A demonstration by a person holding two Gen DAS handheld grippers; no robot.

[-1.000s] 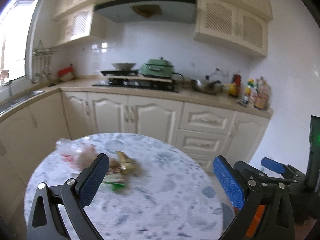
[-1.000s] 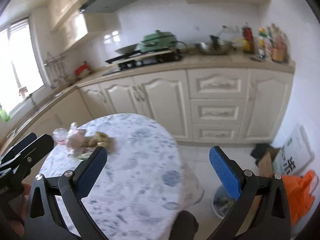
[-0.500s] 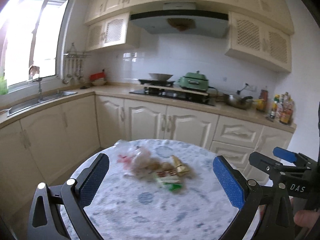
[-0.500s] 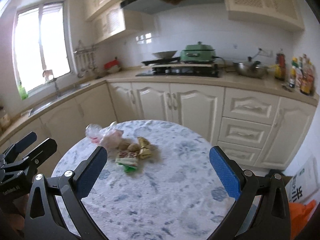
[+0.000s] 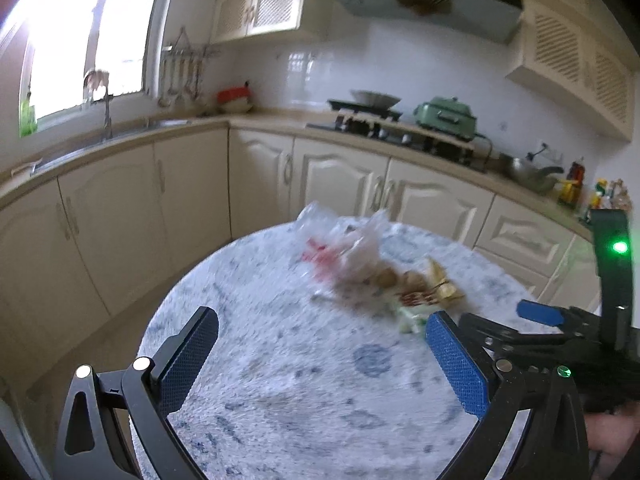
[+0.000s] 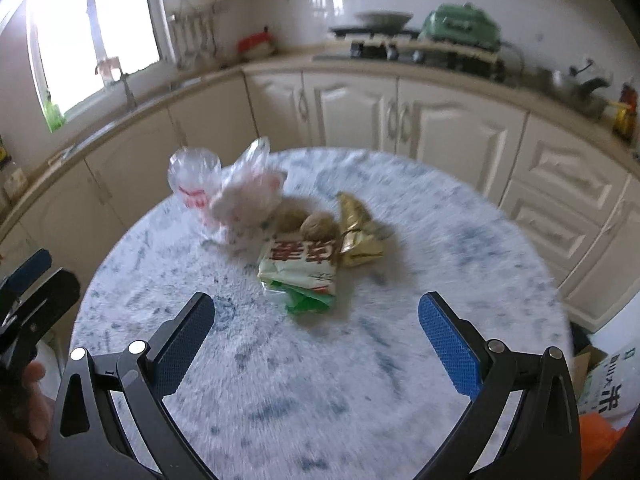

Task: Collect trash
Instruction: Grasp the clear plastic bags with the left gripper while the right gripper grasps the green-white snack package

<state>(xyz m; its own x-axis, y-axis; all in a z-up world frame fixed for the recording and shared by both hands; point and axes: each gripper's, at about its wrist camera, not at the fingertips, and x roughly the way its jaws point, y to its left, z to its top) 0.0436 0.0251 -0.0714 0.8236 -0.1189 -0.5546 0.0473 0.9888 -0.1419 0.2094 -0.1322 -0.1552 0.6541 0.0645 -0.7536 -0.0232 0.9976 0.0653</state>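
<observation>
A pile of trash lies on a round table with a blue-speckled white cloth [image 6: 320,380]: a clear plastic bag with red print [image 6: 240,188], two walnuts [image 6: 316,226], a white and green wrapper with red characters [image 6: 300,266] and a gold foil wrapper [image 6: 356,234]. The pile shows blurred in the left wrist view [image 5: 372,276]. My right gripper [image 6: 316,344] is open and empty, just short of the wrapper. My left gripper [image 5: 320,360] is open and empty, left of the pile. The right gripper shows at the right of the left wrist view [image 5: 540,320].
Cream kitchen cabinets [image 6: 360,112] wrap around behind the table. The counter holds a stove [image 5: 372,120], a green pot [image 5: 448,114] and bottles [image 5: 576,188]. A sink [image 5: 104,136] is under the window. A box and an orange bag [image 6: 600,436] lie on the floor at right.
Both grippers have swung toward the table and come closer. The trash pile now sits centred ahead of the right gripper. Both stay open.
</observation>
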